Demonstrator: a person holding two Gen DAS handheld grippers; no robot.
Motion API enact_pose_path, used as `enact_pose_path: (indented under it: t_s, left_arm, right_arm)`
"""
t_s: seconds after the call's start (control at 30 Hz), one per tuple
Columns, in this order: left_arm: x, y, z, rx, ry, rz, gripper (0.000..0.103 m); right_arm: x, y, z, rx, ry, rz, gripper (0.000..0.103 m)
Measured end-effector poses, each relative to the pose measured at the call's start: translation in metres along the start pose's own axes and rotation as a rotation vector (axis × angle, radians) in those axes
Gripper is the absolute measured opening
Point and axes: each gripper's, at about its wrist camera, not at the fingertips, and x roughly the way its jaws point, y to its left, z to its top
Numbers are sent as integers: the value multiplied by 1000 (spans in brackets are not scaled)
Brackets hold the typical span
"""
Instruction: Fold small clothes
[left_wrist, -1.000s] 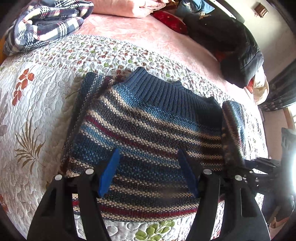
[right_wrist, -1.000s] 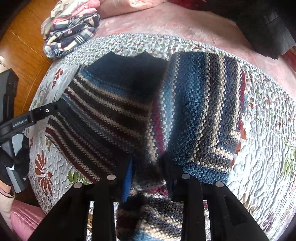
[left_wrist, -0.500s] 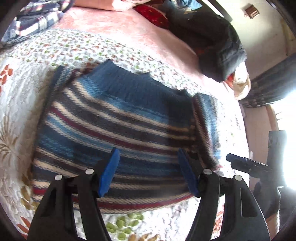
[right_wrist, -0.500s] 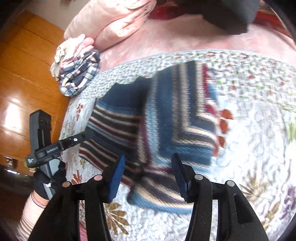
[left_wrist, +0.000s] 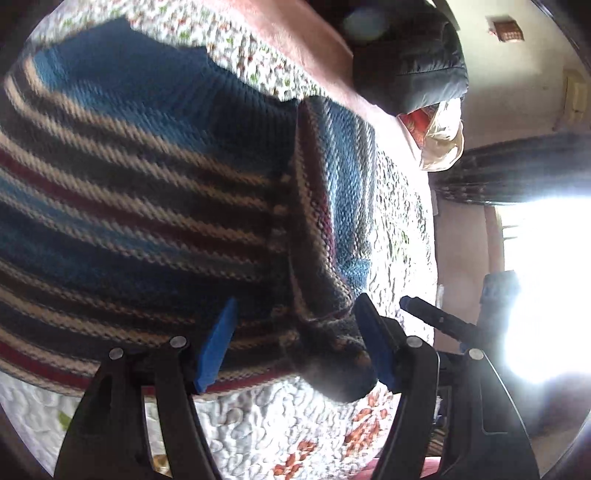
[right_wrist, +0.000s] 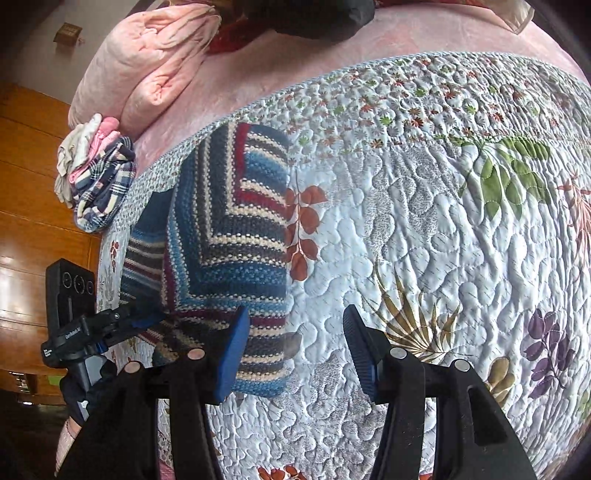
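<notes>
Left claw (left_wrist: 295, 332): blue-padded jaws spread wide and gripping nothing, low over the near hem of the striped knit sweater (left_wrist: 147, 184), whose right sleeve lies folded in over the body. Right claw (right_wrist: 293, 343): jaws likewise wide apart and empty, poised above the floral quilted bedspread (right_wrist: 443, 221) just beside the sweater's folded edge, with the left claw visible at the sweater's far side. Beyond, on the pink bed sheet (right_wrist: 207, 122): a stack of folded plaid clothes (right_wrist: 99, 184), a pink pillow (right_wrist: 155, 59) and a dark padded jacket (left_wrist: 413, 62).
</notes>
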Motion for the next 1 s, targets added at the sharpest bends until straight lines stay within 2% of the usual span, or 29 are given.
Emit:
enact_pose_path:
  t_s: [0.23, 0.5, 0.6, 0.67, 0.77, 0.83, 1.0]
  left_arm:
    - [32, -8, 1, -48, 26, -29, 64]
    - [54, -27, 28, -53, 17, 21, 64]
    - [57, -33, 32, -31, 20, 46, 55]
    - [59, -38, 36, -17, 20, 44, 41]
    - [59, -47, 38, 9, 0, 46, 29]
    - [53, -55, 35, 42, -36, 48, 26]
    - [16, -62, 28, 80, -126, -7, 24]
  right_arm:
    - [8, 4, -1, -29, 16, -5, 54]
    - [18, 2, -3, -53, 45, -32, 54]
    - [21, -2, -2, -41, 49, -39, 54]
    - [23, -5, -2, -35, 54, -45, 54]
    - [27, -8, -3, -28, 63, -56, 54]
    - [29, -11, -3, -23, 65, -63, 54]
    - [27, -11, -4, -20, 62, -66, 54]
